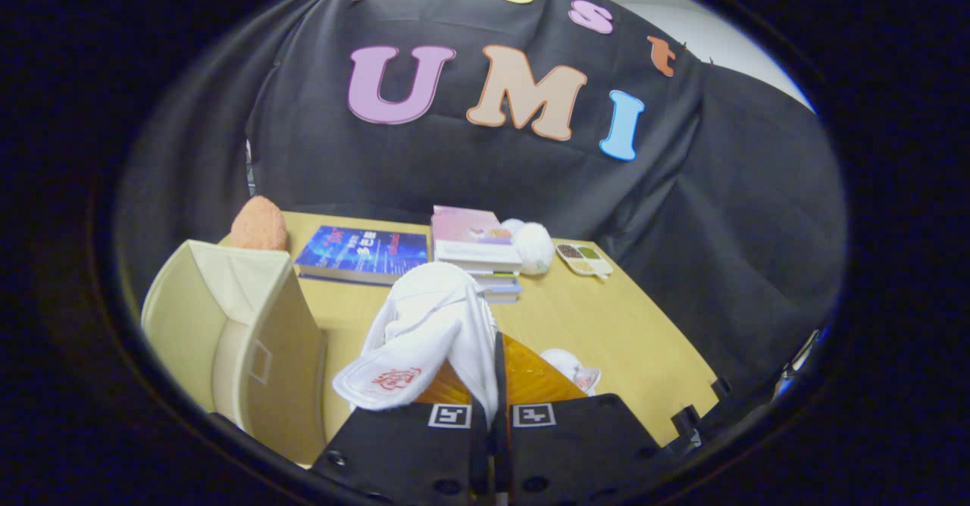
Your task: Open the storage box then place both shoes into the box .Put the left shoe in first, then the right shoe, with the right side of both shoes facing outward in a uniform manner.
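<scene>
Two fingers of my gripper (pixel 491 385) pinch a white slipper (pixel 424 332), lifted above the wooden table (pixel 606 332). Beside the slipper stands the open beige storage box (pixel 227 324); the second slipper (pixel 572 373) lies across from the box, half hidden by my fingers. Beyond the held slipper sit stacked books (pixel 474 252) and a blue book (pixel 364 252), its title too small to read. Black cloth walls the booth.

I am working in a staged recording booth, not a lived-in room: black cloth (pixel 485 165) hangs as a wall behind my light wooden table (pixel 599 332), with a pale plain wall (pixel 712 32) showing above it. Props lie about: a blue hardcover book (pixel 362 254) and a stack of pastel books (pixel 476 252).
</scene>
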A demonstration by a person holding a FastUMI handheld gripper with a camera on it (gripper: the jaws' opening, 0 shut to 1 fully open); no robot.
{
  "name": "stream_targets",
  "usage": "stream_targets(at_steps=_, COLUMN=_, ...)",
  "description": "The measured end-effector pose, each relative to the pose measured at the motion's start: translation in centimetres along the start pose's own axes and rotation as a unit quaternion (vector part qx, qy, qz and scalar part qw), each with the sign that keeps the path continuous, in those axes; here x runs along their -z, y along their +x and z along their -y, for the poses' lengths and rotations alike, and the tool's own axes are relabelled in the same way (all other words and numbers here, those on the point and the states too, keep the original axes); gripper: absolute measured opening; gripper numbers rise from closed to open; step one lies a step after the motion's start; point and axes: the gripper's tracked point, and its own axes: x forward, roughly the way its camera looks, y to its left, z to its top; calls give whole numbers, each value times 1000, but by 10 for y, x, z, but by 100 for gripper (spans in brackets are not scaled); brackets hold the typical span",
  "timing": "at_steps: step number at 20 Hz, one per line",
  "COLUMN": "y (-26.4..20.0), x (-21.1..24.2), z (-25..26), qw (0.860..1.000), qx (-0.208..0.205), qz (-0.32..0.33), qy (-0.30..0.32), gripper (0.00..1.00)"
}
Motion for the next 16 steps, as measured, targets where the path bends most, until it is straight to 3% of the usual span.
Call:
stream_targets(at_steps=4, y=-36, x=-64, z=-44, qw=999, qx=-23, qz=38, qy=30, gripper=6)
stream_targets(at_steps=8, y=-63, x=-98, z=-113, qw=996, qx=-49, qz=43, qy=67, gripper=6)
stream_targets(at_steps=12, y=-73, x=-82, z=-181, qw=993, qx=-69, qz=1, qy=91, gripper=6)
stream_targets(at_steps=16, y=-73, x=-33, z=-227, qw=993, qx=-82, qz=-52, qy=71, gripper=7)
